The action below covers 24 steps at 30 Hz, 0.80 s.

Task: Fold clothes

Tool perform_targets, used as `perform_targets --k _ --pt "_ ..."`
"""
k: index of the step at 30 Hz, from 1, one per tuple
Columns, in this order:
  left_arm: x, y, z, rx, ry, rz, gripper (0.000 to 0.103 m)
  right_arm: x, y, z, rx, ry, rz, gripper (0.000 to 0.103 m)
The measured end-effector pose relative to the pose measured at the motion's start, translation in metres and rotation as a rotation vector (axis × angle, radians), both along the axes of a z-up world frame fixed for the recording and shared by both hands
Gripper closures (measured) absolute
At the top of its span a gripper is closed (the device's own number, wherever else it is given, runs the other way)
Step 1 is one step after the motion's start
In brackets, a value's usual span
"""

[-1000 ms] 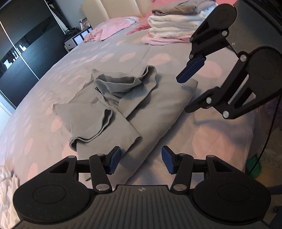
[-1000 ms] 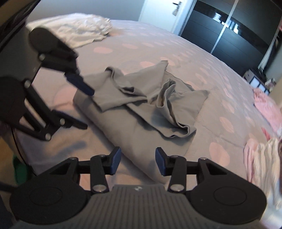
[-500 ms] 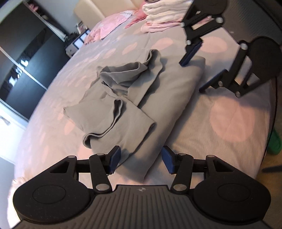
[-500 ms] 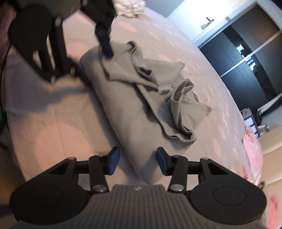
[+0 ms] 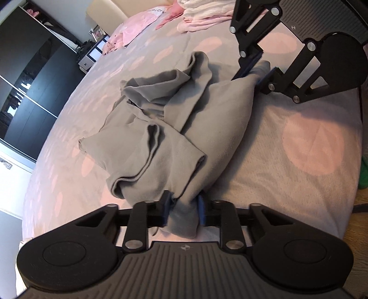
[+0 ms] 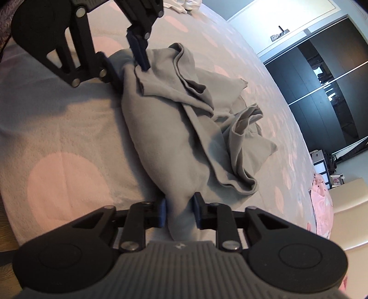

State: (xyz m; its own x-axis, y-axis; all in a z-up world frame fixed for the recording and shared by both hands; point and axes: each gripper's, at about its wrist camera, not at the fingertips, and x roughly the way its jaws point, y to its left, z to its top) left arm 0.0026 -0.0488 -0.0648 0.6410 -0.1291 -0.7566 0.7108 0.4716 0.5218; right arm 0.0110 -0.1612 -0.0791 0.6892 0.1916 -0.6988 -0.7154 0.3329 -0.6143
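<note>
A crumpled grey garment point(image 5: 161, 128) point(image 6: 174, 128) lies on the bed's grey cover with pink dots point(image 5: 299, 142) near its front edge. My left gripper point(image 5: 182, 207) is closing, and one end of the garment's near edge is bunched between its blue pads. My right gripper point(image 6: 179, 209) is closing as well, with the other end of that edge pinched between its pads. Each wrist view shows the other gripper at the far end of the fold: the right gripper point(image 5: 255, 71) and the left gripper point(image 6: 127, 66), both with grey cloth in them.
A stack of folded white and pink clothes point(image 5: 202, 11) sits at the bed's head end, with pink items point(image 5: 138, 25) beside it. A dark sliding wardrobe point(image 6: 326, 87) runs along the far side. The bed's edge and wood floor point(image 5: 361, 218) lie just behind the grippers.
Both grippers dropped onto the garment's near edge and their jaws closed in on it, bunching the cloth at each end. Both wrists rolled, tilting the views.
</note>
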Motion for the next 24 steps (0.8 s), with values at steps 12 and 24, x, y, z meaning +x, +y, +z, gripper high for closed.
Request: perform_targets --k 12,24 --pt "-0.023 0.020 0.058 -0.053 0.073 -0.035 0.089 -0.018 0.000 0.068 0.077 0.080 -0.008 0.090" --pt "-0.061 0.015 0.021 0.009 0.180 -0.090 0.089 -0.065 0.001 0.048 -0.010 0.235 0.043 0.089"
